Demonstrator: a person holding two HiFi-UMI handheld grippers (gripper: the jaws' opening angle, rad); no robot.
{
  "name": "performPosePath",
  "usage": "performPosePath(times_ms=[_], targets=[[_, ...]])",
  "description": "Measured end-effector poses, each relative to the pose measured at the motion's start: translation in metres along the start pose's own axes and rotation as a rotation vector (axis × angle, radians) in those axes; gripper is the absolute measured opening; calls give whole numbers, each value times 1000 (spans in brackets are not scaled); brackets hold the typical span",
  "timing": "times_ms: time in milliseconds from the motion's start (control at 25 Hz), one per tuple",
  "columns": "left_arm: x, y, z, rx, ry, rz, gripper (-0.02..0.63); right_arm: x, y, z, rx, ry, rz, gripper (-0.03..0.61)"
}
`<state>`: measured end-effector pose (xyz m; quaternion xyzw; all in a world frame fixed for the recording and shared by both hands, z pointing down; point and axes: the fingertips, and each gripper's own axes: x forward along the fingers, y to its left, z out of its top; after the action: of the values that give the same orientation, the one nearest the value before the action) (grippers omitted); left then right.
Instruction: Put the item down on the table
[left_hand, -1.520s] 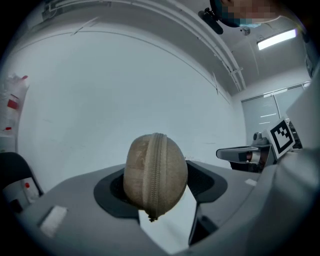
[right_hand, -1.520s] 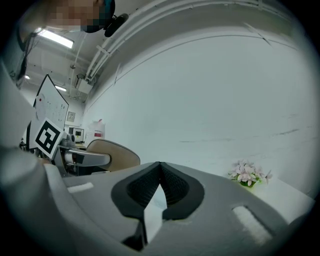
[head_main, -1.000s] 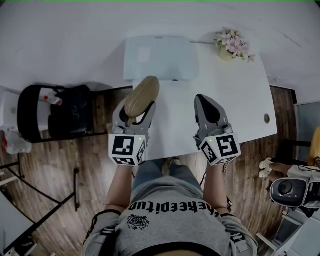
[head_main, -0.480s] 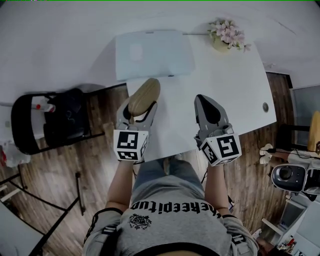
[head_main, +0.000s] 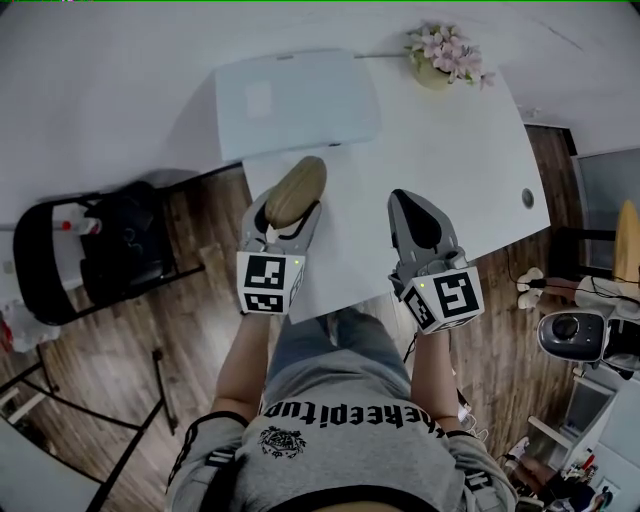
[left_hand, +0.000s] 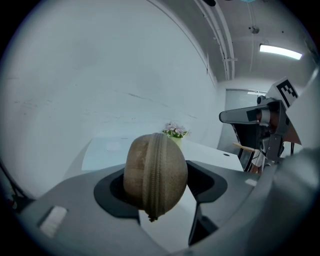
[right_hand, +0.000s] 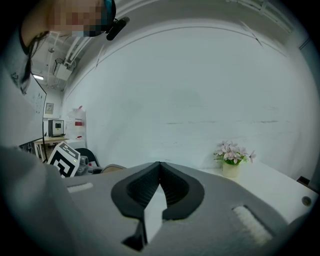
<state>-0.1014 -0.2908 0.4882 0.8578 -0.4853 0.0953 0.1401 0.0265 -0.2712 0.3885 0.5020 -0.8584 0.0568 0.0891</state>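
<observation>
Left tool gripping the pouch at the near left edge of the table; right tool closed and empty.

Nearest to me, my left tool (head_main: 283, 215) has its jaws spread wide around a tan, egg-shaped fabric pouch with a zip seam (left_hand: 155, 175), the pads pressing on its sides and the zip facing back along the tool. The pouch sits over the near left edge of the white table (head_main: 450, 150), and I cannot tell whether it touches the top. Just to the right, my right tool (head_main: 410, 210) hangs over the table with its jaw tips together and nothing between them. Further back on the table lies a pale, flat rectangular object (head_main: 295, 100), and at the far right side stands a small pot of pink flowers (head_main: 440, 55). A black chair (head_main: 100, 240) stands on the wooden floor (head_main: 200, 330) to the left.
</observation>
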Motion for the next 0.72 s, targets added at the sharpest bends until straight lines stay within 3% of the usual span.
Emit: performPosePath(times_ms=[720], targets=[[27, -14, -34, 19, 85, -57, 310, 0, -1, -6, -30, 48, -20, 0]])
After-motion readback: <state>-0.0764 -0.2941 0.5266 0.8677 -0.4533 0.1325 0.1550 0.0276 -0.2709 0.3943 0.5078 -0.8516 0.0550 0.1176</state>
